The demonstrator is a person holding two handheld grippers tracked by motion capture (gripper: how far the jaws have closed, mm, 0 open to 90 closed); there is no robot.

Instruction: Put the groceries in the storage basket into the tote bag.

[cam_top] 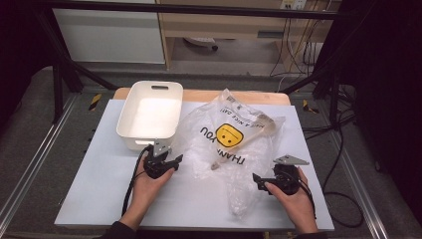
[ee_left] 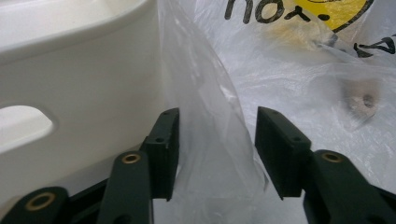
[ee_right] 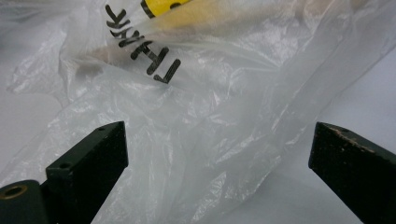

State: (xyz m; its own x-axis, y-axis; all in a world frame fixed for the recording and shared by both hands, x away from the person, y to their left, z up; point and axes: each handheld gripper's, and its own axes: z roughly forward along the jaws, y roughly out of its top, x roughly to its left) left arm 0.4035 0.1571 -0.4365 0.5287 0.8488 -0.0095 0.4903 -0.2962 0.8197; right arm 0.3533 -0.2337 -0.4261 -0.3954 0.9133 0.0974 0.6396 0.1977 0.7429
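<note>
White tub [cam_top: 149, 117] on table [cam_top: 114, 194]

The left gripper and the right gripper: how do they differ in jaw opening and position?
The left gripper has a narrower gap with a bag fold inside; the right gripper gapes wider. The left is beside the white tub, the right near the plastic bag's lower end. Both are open.

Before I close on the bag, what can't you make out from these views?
- Wooden utensil inside the plastic bag: its head's shape, blurred by crinkled film in the high view.
- Bag's opening: lost among folds in each gripper view.
- White bin: cut off by the left gripper view's edge.
- Left gripper: whether film touches its pads.
</note>
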